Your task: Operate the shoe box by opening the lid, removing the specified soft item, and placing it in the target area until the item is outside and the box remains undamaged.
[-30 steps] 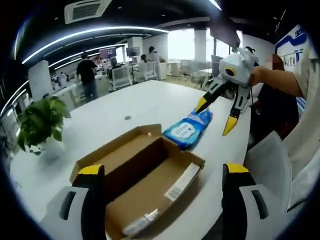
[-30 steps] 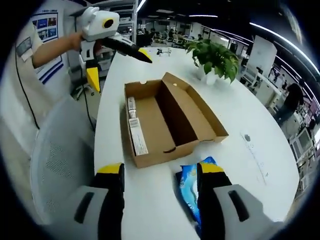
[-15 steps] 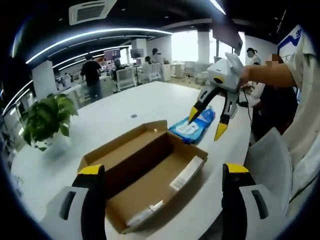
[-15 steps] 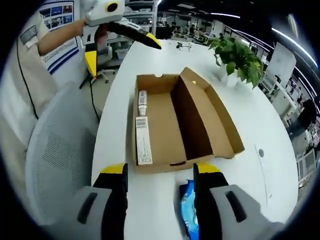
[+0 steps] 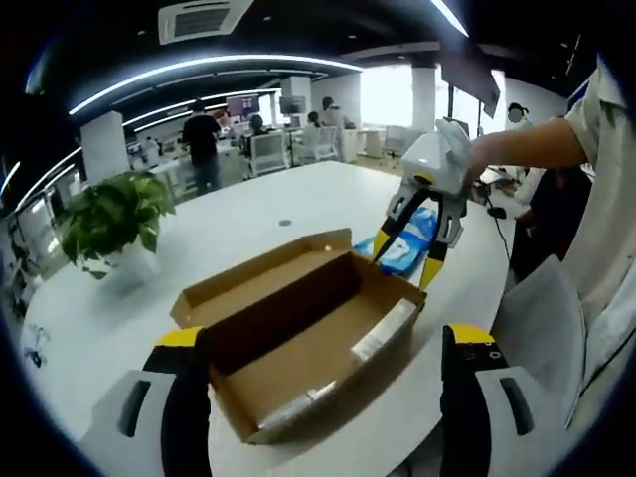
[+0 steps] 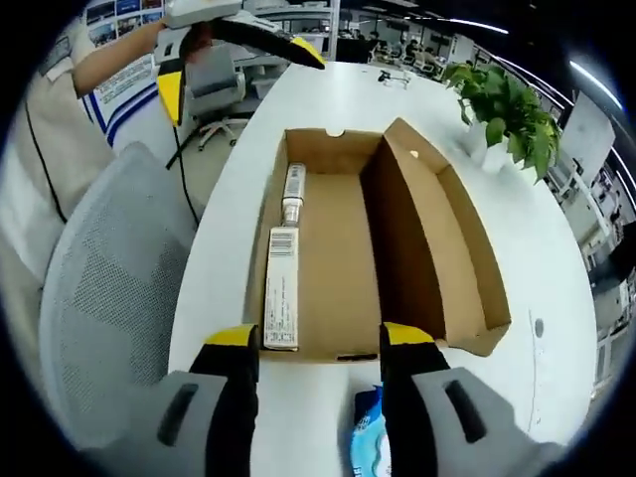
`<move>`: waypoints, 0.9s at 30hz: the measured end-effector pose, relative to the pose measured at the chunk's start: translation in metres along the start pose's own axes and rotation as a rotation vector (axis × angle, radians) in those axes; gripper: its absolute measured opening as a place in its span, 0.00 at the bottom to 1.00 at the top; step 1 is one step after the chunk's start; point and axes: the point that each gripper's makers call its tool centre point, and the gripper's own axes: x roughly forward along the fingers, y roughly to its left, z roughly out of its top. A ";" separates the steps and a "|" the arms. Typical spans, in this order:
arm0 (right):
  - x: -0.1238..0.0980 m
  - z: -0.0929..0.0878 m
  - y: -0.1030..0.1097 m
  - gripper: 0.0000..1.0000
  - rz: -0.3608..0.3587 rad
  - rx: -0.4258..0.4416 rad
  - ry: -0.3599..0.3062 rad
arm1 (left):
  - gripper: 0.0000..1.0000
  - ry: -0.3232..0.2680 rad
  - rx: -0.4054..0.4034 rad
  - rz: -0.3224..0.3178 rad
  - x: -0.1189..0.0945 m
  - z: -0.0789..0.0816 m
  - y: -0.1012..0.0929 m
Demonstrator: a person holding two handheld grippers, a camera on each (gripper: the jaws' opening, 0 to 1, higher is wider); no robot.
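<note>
Two grippers, left (image 5: 318,338) and right (image 6: 318,338), jaws apart; blue pack (image 5: 407,241) lies beside open shoe box (image 5: 298,343).

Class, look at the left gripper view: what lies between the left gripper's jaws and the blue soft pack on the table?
In the left gripper view, the open cardboard shoe box lies between the left gripper and the blue soft pack; the right gripper hangs over the pack.

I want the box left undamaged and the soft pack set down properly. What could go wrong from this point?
The right gripper hangs open over the blue wipes pack, which lies right beside the open shoe box; a jaw tip coming down could catch the cardboard wall. The pack also lies near the table edge by the mesh chair, so a nudge might send it off.
</note>
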 end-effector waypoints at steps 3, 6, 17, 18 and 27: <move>0.010 -0.002 0.000 0.44 0.018 -0.029 0.028 | 1.00 0.000 -0.013 0.012 -0.002 -0.004 0.001; 0.017 -0.002 0.000 0.44 0.026 -0.040 0.039 | 1.00 0.009 -0.016 0.025 -0.004 -0.010 0.003; 0.037 -0.012 0.003 0.43 0.090 -0.044 0.090 | 0.99 0.035 -0.051 0.050 -0.007 -0.026 0.007; 0.036 -0.009 0.004 0.43 0.105 -0.036 0.079 | 0.99 0.031 -0.058 0.051 -0.008 -0.026 0.008; 0.034 -0.010 -0.005 0.41 0.093 -0.051 0.094 | 0.99 0.030 -0.077 0.064 -0.010 -0.029 0.012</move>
